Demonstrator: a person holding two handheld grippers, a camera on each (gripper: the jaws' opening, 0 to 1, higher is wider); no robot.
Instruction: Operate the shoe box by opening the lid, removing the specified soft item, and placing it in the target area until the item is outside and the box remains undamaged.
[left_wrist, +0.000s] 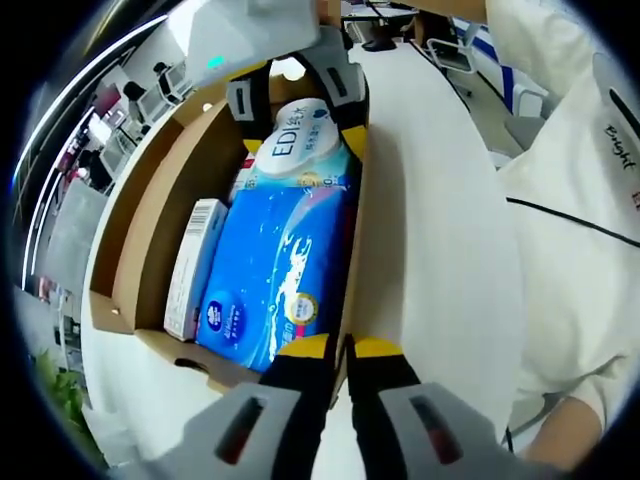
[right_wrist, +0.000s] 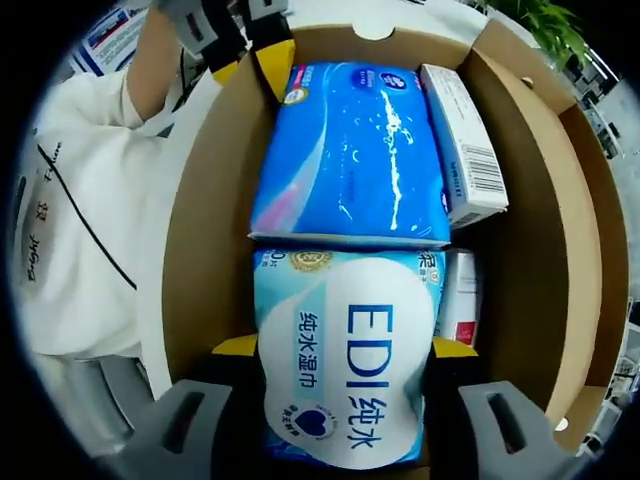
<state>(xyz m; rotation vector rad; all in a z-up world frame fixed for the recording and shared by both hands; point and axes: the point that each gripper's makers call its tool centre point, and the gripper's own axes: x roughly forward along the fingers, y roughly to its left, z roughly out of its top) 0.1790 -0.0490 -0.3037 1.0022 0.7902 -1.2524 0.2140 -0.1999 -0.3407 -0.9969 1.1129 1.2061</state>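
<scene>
An open brown cardboard shoe box (left_wrist: 150, 200) (right_wrist: 210, 200) holds a light-blue soft pack of EDI wet wipes (left_wrist: 300, 140) (right_wrist: 350, 350), a darker blue tissue pack (left_wrist: 275, 270) (right_wrist: 360, 150) and a slim white carton (left_wrist: 195, 265) (right_wrist: 460, 150). My right gripper (right_wrist: 345, 350) (left_wrist: 297, 95) reaches into the box, its yellow-tipped jaws pressed against both sides of the EDI pack. My left gripper (left_wrist: 342, 348) (right_wrist: 245, 45) is shut on the top edge of the box's side wall at the opposite end.
The lid (right_wrist: 590, 250) stands folded back along the box's far side. A small red and white item (right_wrist: 462, 300) is wedged beside the EDI pack. The box rests on a white table (left_wrist: 430, 200). A person in white clothing (left_wrist: 570, 250) (right_wrist: 70, 230) stands close by.
</scene>
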